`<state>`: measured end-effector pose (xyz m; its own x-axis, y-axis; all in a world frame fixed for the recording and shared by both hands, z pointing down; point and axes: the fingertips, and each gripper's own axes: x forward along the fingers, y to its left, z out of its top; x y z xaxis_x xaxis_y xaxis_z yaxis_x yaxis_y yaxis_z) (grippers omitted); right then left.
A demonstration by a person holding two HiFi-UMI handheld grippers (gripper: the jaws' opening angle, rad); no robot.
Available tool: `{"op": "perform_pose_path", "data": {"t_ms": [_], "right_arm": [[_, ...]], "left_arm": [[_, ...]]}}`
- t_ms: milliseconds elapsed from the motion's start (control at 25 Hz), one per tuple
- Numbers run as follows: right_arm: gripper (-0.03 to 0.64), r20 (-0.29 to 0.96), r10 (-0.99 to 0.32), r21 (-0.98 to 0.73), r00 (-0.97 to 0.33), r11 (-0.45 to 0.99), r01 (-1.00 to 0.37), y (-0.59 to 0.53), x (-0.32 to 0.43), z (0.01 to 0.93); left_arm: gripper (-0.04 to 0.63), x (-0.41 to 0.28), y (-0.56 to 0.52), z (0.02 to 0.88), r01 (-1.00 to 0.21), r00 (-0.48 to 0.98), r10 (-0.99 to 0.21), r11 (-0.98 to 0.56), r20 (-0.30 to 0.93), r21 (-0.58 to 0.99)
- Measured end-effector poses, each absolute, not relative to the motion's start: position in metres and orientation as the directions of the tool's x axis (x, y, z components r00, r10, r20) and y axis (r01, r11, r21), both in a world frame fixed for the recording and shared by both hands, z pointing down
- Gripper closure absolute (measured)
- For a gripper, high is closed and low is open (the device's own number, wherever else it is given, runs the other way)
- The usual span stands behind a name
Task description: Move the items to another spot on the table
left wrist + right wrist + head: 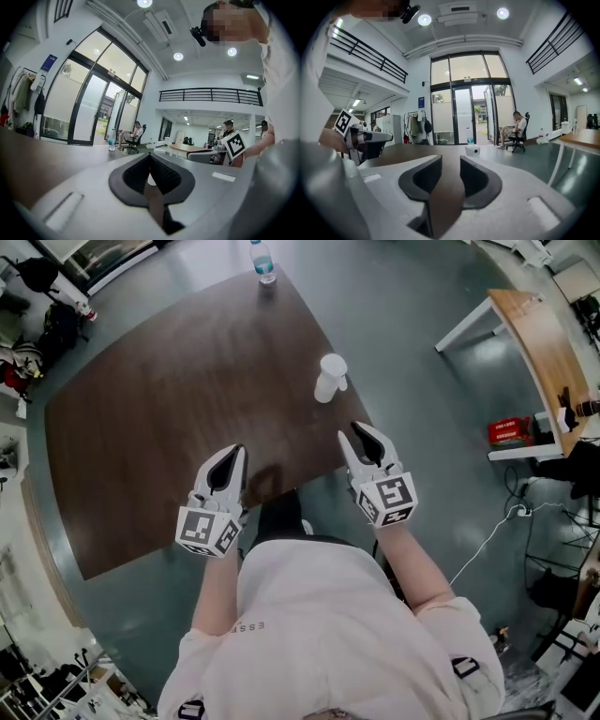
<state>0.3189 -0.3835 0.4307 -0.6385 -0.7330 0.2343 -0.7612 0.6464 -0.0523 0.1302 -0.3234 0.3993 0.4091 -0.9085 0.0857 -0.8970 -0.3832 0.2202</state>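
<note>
A dark brown table [141, 427] carries a white cup-shaped item [330, 377] near its right edge and a clear water bottle [263, 261] at its far end. My left gripper [236, 452] hovers over the near edge with its jaws shut and nothing in them; in the left gripper view [150, 156] the pads meet at the tips. My right gripper [354, 433] stands at the table's near right corner, short of the white item [472, 150]. A narrow gap shows between its jaws [451, 159], with nothing in it. The bottle [470, 139] stands further back.
A lighter wooden desk [544, 352] stands to the right with a red box [509, 431] under it and cables on the floor. The person's body is right behind the near table edge. Far off, someone sits in an office chair [516, 133].
</note>
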Motion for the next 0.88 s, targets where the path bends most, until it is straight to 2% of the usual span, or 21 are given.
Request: {"op": "perform_pose_path", "data": {"t_ms": [160,320,720,880], "right_arm": [[0.366,0.261,-0.749,-0.042,-0.609,0.621,-0.783,-0.428,0.315,0.444],[0.293,0.270,-0.766,-0.020,-0.583,0.601,-0.799,-0.467,0.309,0.452],[0.281,0.316,-0.716,-0.067,-0.622,0.637,-0.768,-0.521,0.288,0.484],[0.303,0.317,-0.701,-0.057,-0.639,0.658,-0.751,-0.522,0.283,0.488]], "left_arm": [[0.581,0.136,-0.372,0.399,-0.882,0.442,-0.892,-0.414,0.091,0.225],[0.581,0.135,-0.407,0.404,-0.874,0.464,-0.880,-0.437,0.099,0.211],[0.581,0.125,-0.457,0.432,-0.860,0.486,-0.864,-0.444,0.136,0.251],[0.581,0.124,-0.463,0.437,-0.864,0.475,-0.868,-0.428,0.146,0.266]]}}
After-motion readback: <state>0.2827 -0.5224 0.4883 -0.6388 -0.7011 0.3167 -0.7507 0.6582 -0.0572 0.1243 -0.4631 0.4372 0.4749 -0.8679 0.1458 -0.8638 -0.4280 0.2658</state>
